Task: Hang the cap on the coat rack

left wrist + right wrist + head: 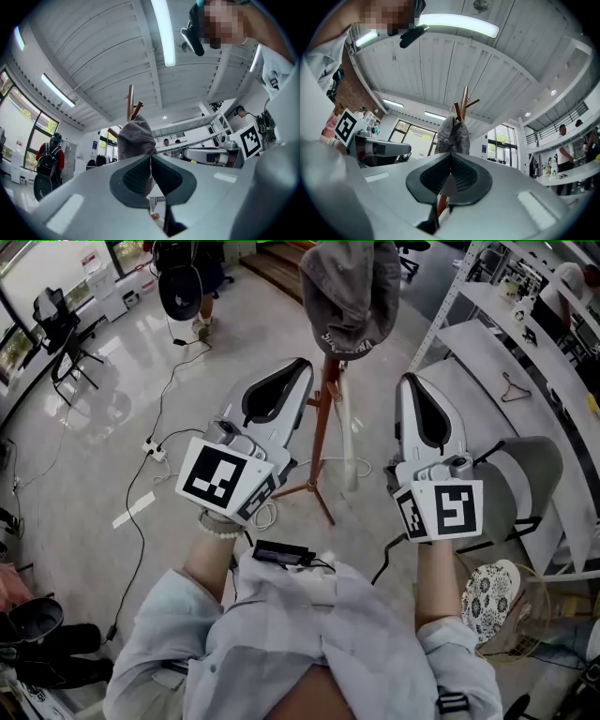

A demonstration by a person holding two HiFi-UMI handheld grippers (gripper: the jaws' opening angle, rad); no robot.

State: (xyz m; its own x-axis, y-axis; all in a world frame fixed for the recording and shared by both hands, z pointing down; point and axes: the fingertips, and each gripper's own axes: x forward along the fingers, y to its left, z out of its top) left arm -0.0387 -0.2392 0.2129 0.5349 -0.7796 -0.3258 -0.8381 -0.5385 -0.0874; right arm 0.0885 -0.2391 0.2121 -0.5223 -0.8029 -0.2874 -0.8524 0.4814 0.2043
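The grey cap (352, 292) hangs over the top of the wooden coat rack (323, 432), draped on its upper pegs, with the rack's tripod feet standing on the glossy floor (112, 399). Both tongs are held on the near side of the rack, apart from the cap and touching neither it nor the pole. The left gripper (302, 367) has its jaws pressed together with nothing between them, and the right gripper (410, 382) is likewise closed and empty. A grey chair (530, 474) stands just beside the right gripper, near white shelving (487, 343)
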